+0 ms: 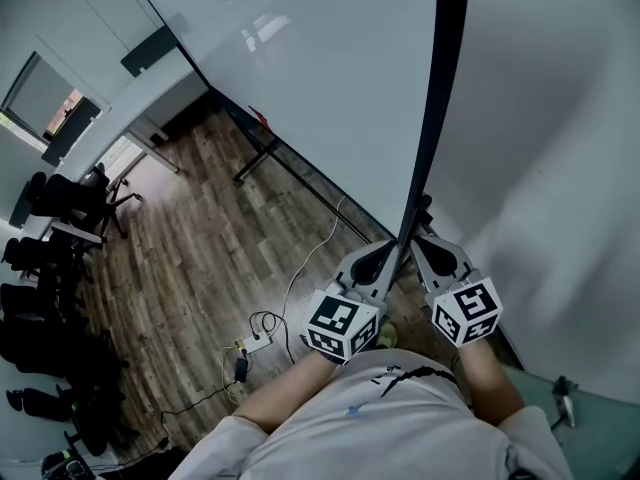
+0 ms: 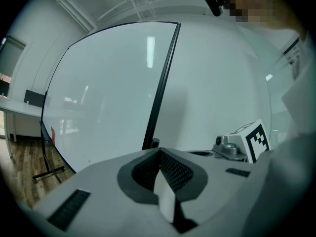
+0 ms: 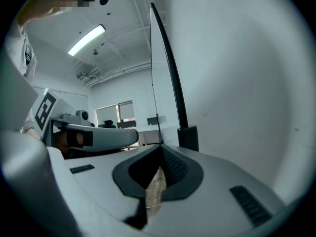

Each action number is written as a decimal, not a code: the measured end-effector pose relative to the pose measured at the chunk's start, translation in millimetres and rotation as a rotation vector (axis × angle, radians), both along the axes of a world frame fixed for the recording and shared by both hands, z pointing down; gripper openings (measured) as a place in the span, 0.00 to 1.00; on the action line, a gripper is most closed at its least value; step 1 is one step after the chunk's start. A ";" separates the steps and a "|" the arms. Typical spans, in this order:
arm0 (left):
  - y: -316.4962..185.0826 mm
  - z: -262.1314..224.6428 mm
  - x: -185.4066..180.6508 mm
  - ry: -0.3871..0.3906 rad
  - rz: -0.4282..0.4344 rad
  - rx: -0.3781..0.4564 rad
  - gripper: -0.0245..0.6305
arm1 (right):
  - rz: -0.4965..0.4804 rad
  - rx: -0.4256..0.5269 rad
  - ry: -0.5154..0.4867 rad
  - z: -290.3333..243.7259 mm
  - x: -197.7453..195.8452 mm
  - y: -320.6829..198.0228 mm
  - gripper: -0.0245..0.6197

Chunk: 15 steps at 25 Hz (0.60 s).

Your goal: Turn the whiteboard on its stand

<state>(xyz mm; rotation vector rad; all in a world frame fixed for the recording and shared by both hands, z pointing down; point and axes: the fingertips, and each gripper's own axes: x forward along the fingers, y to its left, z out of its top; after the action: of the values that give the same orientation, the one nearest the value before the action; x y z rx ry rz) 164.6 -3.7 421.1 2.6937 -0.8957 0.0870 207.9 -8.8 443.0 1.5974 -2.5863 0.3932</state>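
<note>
Black frame edge [image 1: 432, 108] of the whiteboard [image 1: 300, 78] is seen upright and end-on, flanked low down by both grippers. Left gripper [image 1: 390, 253]: jaws pressed together, nothing held. Right gripper [image 1: 430, 246]: likewise closed and empty, just beside the frame. Whether the turn is pending or finished cannot be told. If the board is being swung, the frame rather than the glossy face is best pushed, evenly and slowly. The floor cable [image 1: 297, 278] is to be kept clear of the stand foot [image 1: 255, 163].
</note>
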 end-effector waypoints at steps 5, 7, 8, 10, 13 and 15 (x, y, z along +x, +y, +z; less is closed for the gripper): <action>3.1 2.3 -0.1 0.001 -0.005 -0.001 0.06 | -0.003 0.003 0.002 -0.2 -2.7 0.7 0.06; 3.8 2.6 0.9 -0.001 -0.004 0.002 0.06 | 0.000 0.006 0.003 -1.4 -1.8 0.3 0.06; 3.7 2.8 1.4 -0.002 -0.004 0.004 0.06 | 0.001 0.009 0.003 -1.8 -1.0 -0.1 0.06; 3.3 3.6 1.9 -0.003 -0.005 0.007 0.06 | 0.004 0.012 0.003 -2.3 0.3 -0.6 0.06; 2.3 3.9 1.5 0.001 -0.009 0.006 0.06 | 0.005 0.011 -0.002 -2.0 1.3 -1.7 0.06; 2.8 3.9 1.5 0.001 -0.010 0.005 0.06 | 0.005 0.009 -0.004 -2.1 1.5 -1.4 0.06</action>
<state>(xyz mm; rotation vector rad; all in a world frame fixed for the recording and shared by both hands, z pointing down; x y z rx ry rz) 166.1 -0.9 425.0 2.6938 -0.9098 0.0805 209.3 -10.1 440.8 1.6086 -2.5914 0.3856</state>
